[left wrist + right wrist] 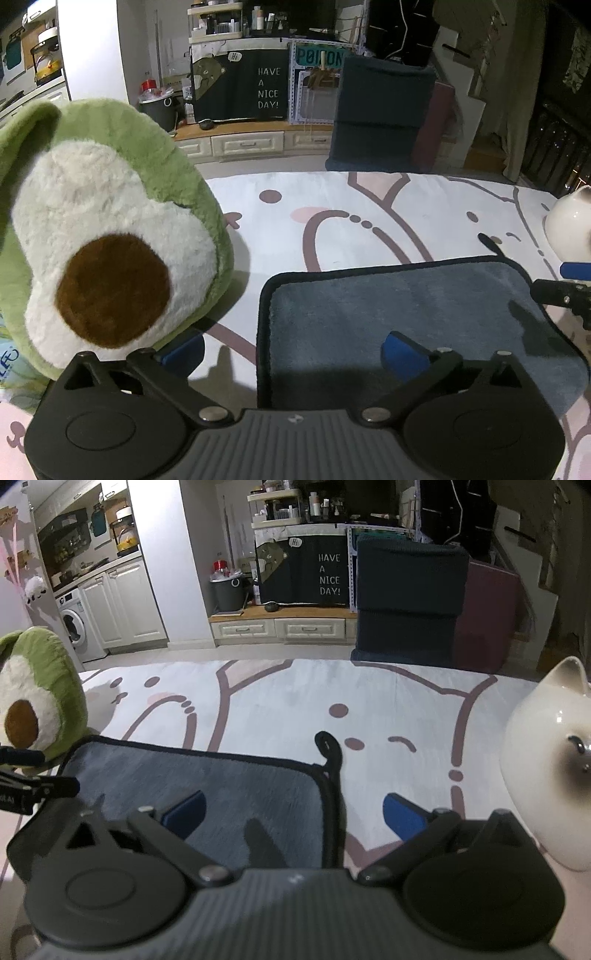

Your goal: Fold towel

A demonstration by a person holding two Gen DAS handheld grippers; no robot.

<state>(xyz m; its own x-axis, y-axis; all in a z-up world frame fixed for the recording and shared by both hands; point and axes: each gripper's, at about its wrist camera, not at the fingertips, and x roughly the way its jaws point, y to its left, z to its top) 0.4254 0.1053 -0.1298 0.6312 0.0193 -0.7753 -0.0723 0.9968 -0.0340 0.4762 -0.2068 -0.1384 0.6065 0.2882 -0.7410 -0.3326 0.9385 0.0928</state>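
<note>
Both tools are hanging spread wide, left tool (293,349) and right tool (293,814) straddling the towel's (406,306) side edges. Pinching unevenly could skew the fold, or bump the avocado plush (110,236).

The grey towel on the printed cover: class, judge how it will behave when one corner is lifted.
The grey towel lies flat and plush, so it will probably droop limply from the corner. It looks thin, hence likely light. Its fuzzy pile should resist slipping, and the black loop may dangle.
</note>
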